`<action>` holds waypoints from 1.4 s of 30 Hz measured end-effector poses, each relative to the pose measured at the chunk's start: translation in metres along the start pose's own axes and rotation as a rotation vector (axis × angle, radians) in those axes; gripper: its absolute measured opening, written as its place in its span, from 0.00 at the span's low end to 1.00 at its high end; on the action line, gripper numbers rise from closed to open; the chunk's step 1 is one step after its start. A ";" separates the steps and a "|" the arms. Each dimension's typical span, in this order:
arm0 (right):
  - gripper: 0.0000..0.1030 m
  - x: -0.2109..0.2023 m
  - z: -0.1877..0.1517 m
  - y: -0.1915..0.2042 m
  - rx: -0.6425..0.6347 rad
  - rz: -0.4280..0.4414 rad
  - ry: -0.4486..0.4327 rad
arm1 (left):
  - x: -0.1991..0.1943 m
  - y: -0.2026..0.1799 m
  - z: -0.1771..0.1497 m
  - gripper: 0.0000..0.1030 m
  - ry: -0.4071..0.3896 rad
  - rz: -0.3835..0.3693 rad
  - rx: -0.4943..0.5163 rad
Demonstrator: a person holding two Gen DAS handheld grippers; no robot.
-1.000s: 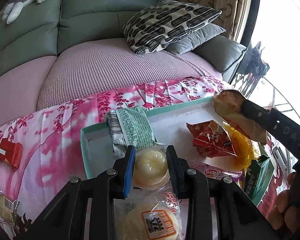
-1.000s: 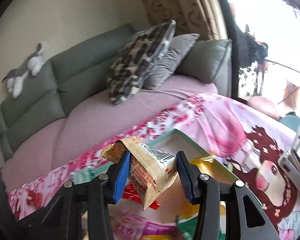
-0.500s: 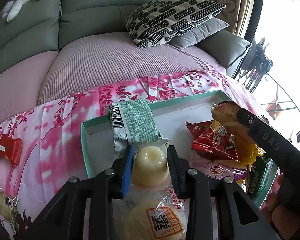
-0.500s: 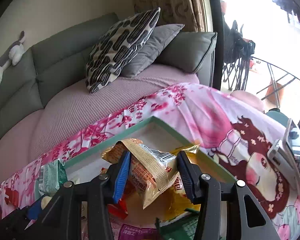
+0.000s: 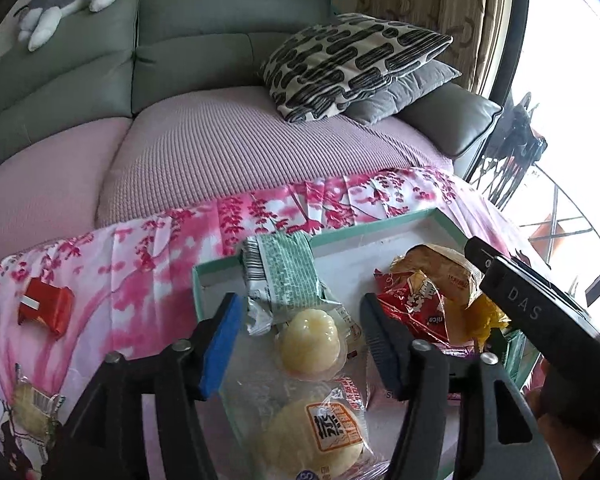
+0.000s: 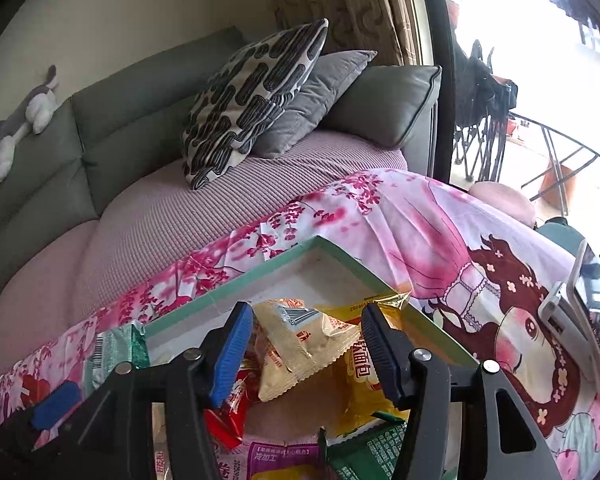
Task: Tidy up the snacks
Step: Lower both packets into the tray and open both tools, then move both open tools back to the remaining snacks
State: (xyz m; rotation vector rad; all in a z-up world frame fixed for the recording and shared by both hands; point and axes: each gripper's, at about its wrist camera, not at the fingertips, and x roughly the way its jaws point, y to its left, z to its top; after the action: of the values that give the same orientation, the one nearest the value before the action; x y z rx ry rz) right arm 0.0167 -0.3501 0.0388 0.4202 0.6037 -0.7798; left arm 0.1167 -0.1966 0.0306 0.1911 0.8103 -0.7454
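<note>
A teal-rimmed white tray (image 5: 380, 229) holds the snacks. My left gripper (image 5: 300, 344) is open over the tray's near left part. A clear bag of pale round cakes (image 5: 309, 345) lies between its fingers, released. A green-white packet (image 5: 285, 276) leans on the tray's far left rim. My right gripper (image 6: 306, 350) is open over the tray (image 6: 260, 280). A tan snack packet (image 6: 300, 350) lies between its fingers on a yellow bag (image 6: 360, 364) and a red packet (image 6: 230, 412). The tan packet (image 5: 440, 272) and red packet (image 5: 414, 308) also show in the left wrist view.
The tray sits on a pink flowered cloth (image 5: 140, 256). A red packet (image 5: 46, 306) and a bagged cake (image 5: 32, 412) lie on the cloth left of the tray. A sofa with pillows (image 5: 348, 64) is behind. A phone on a stand (image 6: 580, 280) is at right.
Both grippers have opened. The left one let go of the bag of round cakes in the tray. The right one lowered and let go of the tan packet on the pile.
</note>
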 end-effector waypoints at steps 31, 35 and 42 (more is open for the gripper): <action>1.00 0.014 -0.008 0.016 -0.120 -0.036 0.072 | 0.009 0.029 -0.001 0.99 0.014 0.165 -0.056; 1.00 0.015 -0.008 0.016 -0.117 -0.032 0.077 | 0.010 0.032 -0.002 0.99 0.021 0.174 -0.058; 1.00 0.011 -0.008 0.019 -0.121 -0.016 0.072 | 0.009 0.032 -0.002 0.99 0.030 0.186 -0.043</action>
State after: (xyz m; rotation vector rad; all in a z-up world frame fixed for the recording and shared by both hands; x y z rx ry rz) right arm 0.0343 -0.3398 0.0282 0.3334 0.7189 -0.7415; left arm 0.1409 -0.1771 0.0191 0.2365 0.8245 -0.5511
